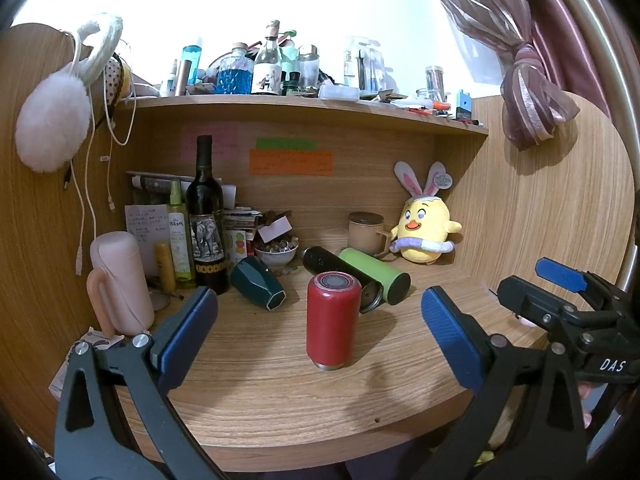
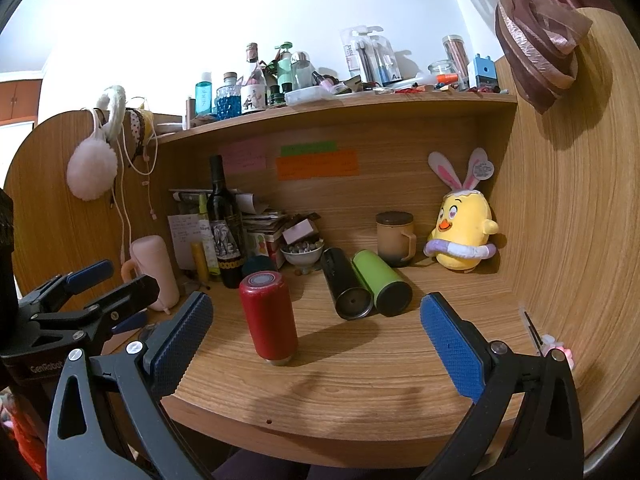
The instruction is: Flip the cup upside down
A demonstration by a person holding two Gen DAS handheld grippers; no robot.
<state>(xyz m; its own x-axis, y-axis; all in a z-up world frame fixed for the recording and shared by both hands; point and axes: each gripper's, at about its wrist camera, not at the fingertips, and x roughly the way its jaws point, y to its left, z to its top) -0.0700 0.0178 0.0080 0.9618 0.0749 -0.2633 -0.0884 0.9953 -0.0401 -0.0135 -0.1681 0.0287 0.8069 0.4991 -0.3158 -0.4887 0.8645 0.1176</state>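
Observation:
A red cup [image 1: 332,320] stands on end on the wooden desk [image 1: 280,392], its round base up and its metal rim on the desk. It also shows in the right wrist view [image 2: 269,316]. My left gripper [image 1: 320,340] is open and empty, level with the cup and short of it. My right gripper [image 2: 318,338] is open and empty, with the cup just inside its left finger. Each gripper shows at the edge of the other's view: the right one [image 1: 560,292] and the left one [image 2: 100,284].
Behind the red cup lie a dark teal cup [image 1: 258,284], a black flask [image 1: 340,276] and a green flask [image 1: 376,280]. A pink bottle [image 1: 120,284], a wine bottle [image 1: 206,220], a beige mug [image 1: 366,232] and a yellow plush chick [image 1: 426,228] stand further back.

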